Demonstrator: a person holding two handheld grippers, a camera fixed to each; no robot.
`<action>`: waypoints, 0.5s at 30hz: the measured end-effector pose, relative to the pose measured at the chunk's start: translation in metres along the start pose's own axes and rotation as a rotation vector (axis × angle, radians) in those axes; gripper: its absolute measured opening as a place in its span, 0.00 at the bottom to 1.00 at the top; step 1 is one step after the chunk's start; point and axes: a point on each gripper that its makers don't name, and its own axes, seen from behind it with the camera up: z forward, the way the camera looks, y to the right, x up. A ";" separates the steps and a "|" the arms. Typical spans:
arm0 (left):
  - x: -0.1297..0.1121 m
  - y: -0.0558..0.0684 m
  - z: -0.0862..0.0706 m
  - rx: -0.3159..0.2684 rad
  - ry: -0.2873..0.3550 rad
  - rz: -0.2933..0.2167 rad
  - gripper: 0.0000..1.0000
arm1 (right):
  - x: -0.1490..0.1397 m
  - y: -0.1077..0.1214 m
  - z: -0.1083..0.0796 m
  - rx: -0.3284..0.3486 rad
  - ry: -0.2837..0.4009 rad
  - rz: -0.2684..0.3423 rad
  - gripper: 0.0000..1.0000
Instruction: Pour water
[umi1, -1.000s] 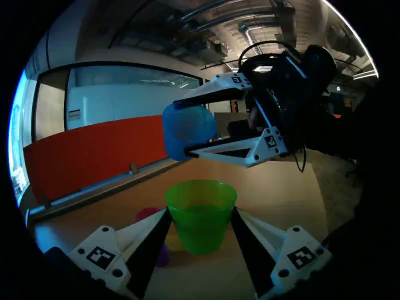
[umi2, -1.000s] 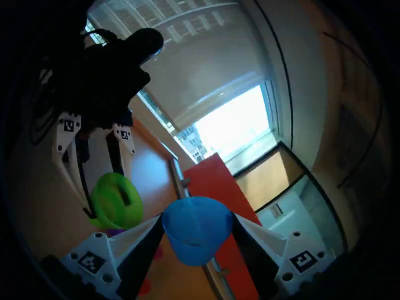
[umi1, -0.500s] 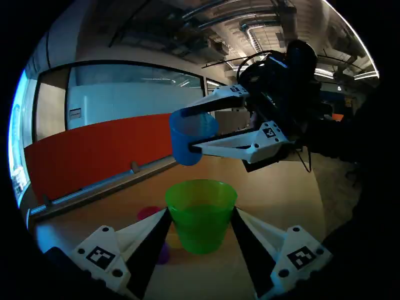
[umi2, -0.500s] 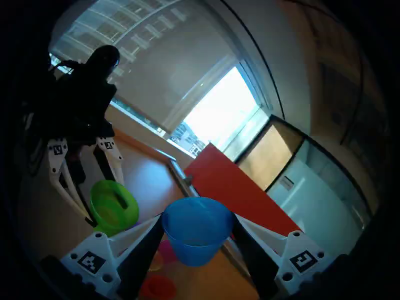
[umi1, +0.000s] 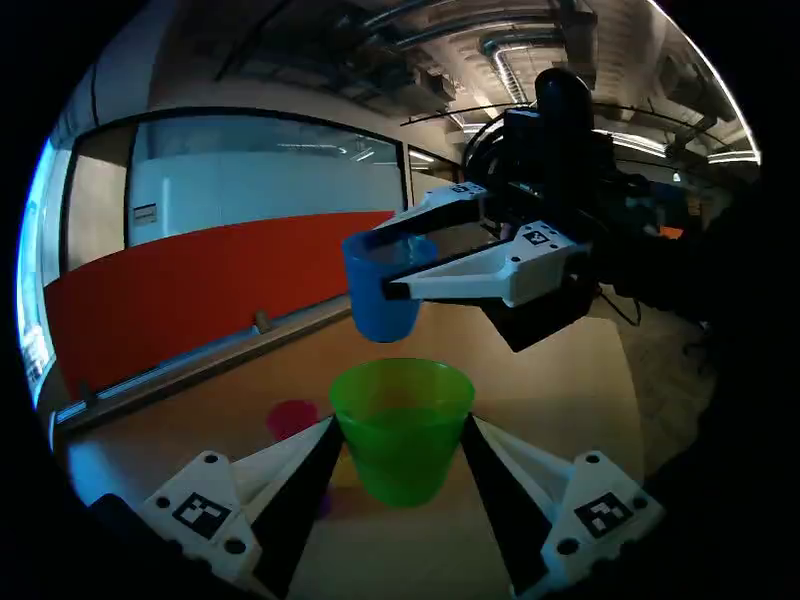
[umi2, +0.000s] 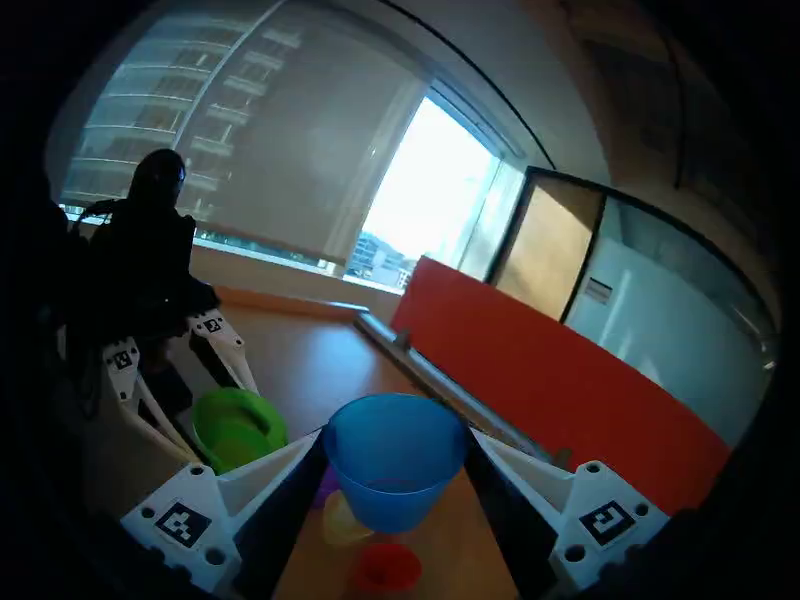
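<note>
While our left gripper clamps its jaws on the translucent green plastic cup, the jaws of our right gripper clamp the blue plastic cup, upright just above it. It looks nearly empty, so we judge the pouring done. Next, the 2 cups need lowering level onto the wooden tabletop.

A wooden table spreads below and ahead of the left gripper. Along the table's far edge, to the gripper's left, runs a metal rail. Behind the rail stands a red panel with a glass wall above it. A small pink cup sits on the table just left of the gripper. Pipes cross the ceiling overhead. Below the right gripper, a yellow cup and a red cup sit close together, with a purple cup just beyond. A bright window lies ahead, with a blind to its left.
</note>
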 end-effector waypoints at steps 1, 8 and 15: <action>-0.002 0.000 0.000 0.000 -0.006 0.002 0.82 | -0.002 -0.002 0.000 0.006 -0.008 0.006 0.93; -0.015 0.000 0.002 -0.003 -0.048 0.018 0.82 | -0.016 -0.012 -0.001 0.036 -0.048 0.051 0.93; -0.027 0.003 0.002 -0.014 -0.083 0.014 0.83 | -0.031 -0.022 -0.001 0.070 -0.091 0.094 0.93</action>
